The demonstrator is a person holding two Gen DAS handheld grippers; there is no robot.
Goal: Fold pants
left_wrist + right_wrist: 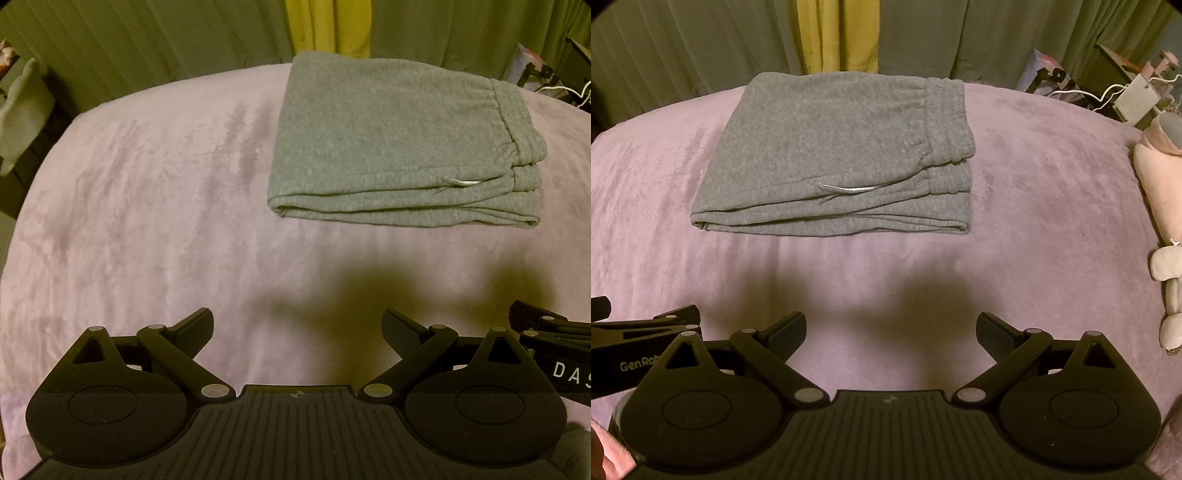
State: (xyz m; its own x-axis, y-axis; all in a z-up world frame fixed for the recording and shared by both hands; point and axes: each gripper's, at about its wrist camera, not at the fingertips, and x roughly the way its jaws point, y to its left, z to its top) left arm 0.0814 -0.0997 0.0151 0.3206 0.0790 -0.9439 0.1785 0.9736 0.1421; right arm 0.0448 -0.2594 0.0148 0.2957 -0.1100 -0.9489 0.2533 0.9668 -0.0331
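Grey sweatpants [399, 144] lie folded into a flat rectangle on the lilac blanket [147, 203], waistband at the right end, a white drawstring tip poking out near the front edge. In the right wrist view the same grey sweatpants [834, 155] sit ahead and a little left. My left gripper [297, 330] is open, held well back from the pants with nothing between its fingers. My right gripper [890, 332] is likewise open and empty, beside the left one. Each gripper shows at the edge of the other's view.
Green and yellow curtains [838, 37] hang behind the bed. A pink plush toy [1160, 173] and a small white stuffed toy [1171, 295] lie at the blanket's right edge. Cables and a white device [1134, 99] sit on furniture at the far right.
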